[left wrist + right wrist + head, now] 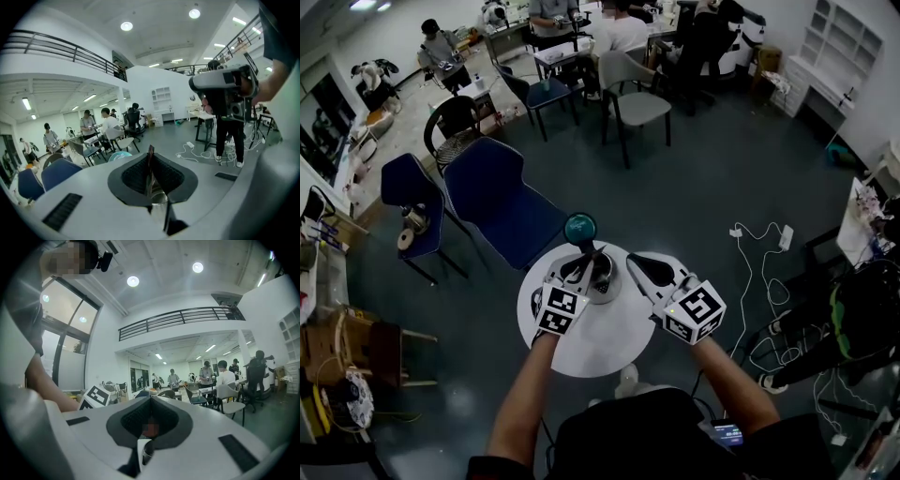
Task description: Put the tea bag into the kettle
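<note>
On a small round white table (600, 349) stands a shiny metal kettle (602, 287), and both grippers meet right above it. My left gripper (586, 271) is shut on a thin dark-red tea bag packet (150, 163) that stands edge-on between its pads. My right gripper (636, 265) is shut too, and a small reddish-brown piece of the tea bag (150, 428) shows between its pads. Bright metal of the kettle (159, 199) sits just under the left jaws. The kettle's rim (146, 451) also shows under the right jaws. A teal ball-shaped thing (579, 228) sits at the table's far edge.
Two blue chairs (502, 202) stand just beyond the table on the left. White cables and a power strip (761, 251) lie on the floor to the right. Several people sit at desks (609, 37) at the far end of the room.
</note>
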Tool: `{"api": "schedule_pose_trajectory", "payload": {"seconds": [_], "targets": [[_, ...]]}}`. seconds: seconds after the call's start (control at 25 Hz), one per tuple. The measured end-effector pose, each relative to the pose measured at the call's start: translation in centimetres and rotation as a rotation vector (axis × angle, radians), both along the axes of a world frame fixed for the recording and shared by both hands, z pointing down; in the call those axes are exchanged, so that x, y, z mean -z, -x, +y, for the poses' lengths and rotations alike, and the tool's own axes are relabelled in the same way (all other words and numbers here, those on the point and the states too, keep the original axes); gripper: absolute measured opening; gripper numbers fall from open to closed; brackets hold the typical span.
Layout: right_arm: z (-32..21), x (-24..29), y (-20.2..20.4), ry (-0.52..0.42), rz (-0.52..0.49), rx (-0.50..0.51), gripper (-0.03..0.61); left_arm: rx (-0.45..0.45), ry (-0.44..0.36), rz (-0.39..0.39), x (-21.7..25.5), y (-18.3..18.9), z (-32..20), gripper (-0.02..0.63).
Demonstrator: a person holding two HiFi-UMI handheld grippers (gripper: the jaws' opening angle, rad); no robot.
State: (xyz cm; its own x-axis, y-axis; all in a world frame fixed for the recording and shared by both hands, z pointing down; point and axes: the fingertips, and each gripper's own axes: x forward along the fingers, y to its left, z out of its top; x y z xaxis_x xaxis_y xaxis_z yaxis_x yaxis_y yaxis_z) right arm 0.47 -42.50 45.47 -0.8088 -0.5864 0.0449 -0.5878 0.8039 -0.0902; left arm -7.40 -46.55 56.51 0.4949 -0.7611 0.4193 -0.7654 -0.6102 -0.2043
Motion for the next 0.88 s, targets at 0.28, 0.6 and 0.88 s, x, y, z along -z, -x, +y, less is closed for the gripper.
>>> {"api": "schedule_pose_trajectory", "payload": {"seconds": [0.28, 0.6, 0.88], "targets": [[-1.5, -0.7, 0.1, 0.011, 0.005, 0.004, 0.018, -0.068, 0.031, -0.175, -2.8, -0.4, -0.8, 0.038], [-2.9, -1.6, 0.0, 0.022, 0.006, 0.013, 0.018, -0.08, 0.092, -0.244, -5.5, -0.1, -1.7, 0.038], [-4.1, -2.3, -0.6, 0.035, 0.008, 0.008, 0.018, -0.087, 0.128, -0.281, -7.3, -0.2, -2.3, 0.038]]}}
